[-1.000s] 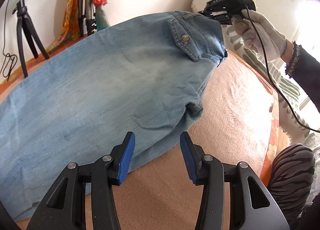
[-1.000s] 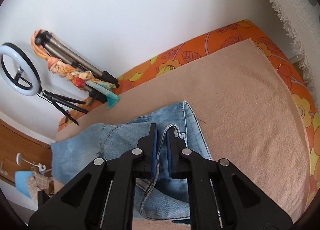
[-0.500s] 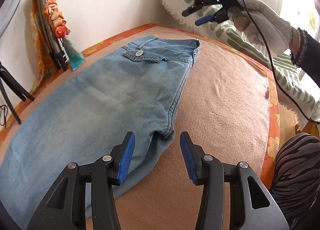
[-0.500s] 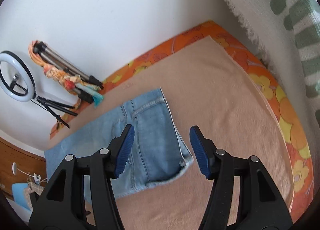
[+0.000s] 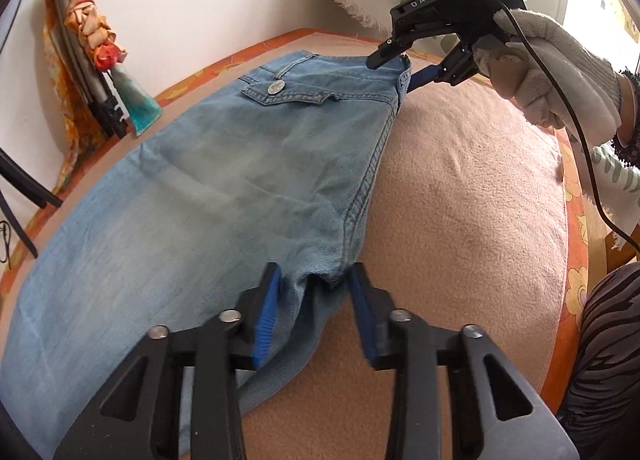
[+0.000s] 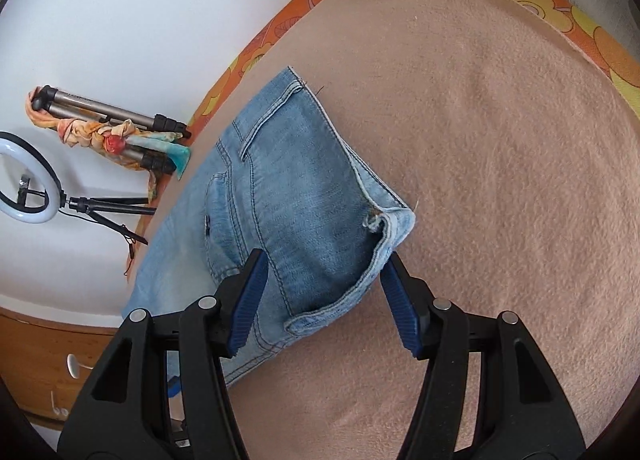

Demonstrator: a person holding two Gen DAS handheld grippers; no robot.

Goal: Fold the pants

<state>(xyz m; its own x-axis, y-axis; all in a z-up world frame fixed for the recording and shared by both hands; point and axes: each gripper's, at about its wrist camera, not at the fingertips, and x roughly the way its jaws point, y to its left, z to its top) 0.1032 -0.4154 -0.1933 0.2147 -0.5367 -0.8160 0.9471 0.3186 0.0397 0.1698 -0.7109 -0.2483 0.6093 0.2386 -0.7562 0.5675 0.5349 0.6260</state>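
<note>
Blue pads on my left gripper (image 5: 314, 310) stand apart around the crotch bump of the pants (image 5: 224, 196). My right gripper (image 6: 320, 304) is spread wide over the waistband corner. The pants lie flat and folded along the far edge of the pink blanket (image 5: 460, 196).

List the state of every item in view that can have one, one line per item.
Jeans: folded lengthwise, lying flat on the blanket, back pocket up.
Pocket flap: buttoned down.
Left gripper: jaws open, straddling the crotch edge of the jeans.
Right gripper: jaws open over the waistband corner.
Ring light: lit.
Tripod: collapsed, scarf knotted around it.
</note>
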